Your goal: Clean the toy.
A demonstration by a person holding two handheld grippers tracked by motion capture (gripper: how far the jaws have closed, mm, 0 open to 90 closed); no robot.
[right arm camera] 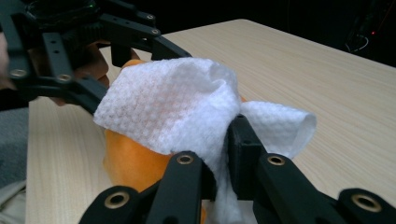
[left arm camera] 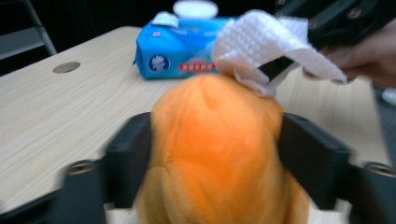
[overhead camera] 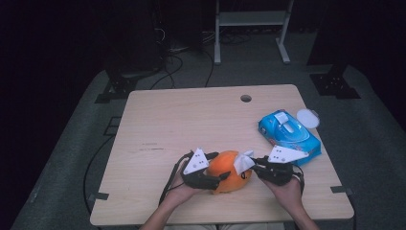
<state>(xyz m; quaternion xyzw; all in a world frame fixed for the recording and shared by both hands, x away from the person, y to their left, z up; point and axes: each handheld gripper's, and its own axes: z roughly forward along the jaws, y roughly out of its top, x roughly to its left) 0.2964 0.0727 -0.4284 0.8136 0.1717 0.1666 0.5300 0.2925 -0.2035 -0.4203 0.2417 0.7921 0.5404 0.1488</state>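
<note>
Here the right gripper (right arm camera: 222, 154) pinches a white wipe (right arm camera: 173, 107) tight against the orange plush toy (left arm camera: 215, 149) at the worktop's (overhead camera: 191, 120) near edge. The left gripper (left arm camera: 215, 154) brackets the toy, partly open, its pads at the flanks. Steadying it firmly lets short, light strokes clean without dragging it.

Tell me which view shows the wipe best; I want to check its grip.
The right gripper view: the wipe is large, pinched between that gripper's jaws. The left gripper view shows it draped atop the orange toy. The high view shows a small white patch.
</note>
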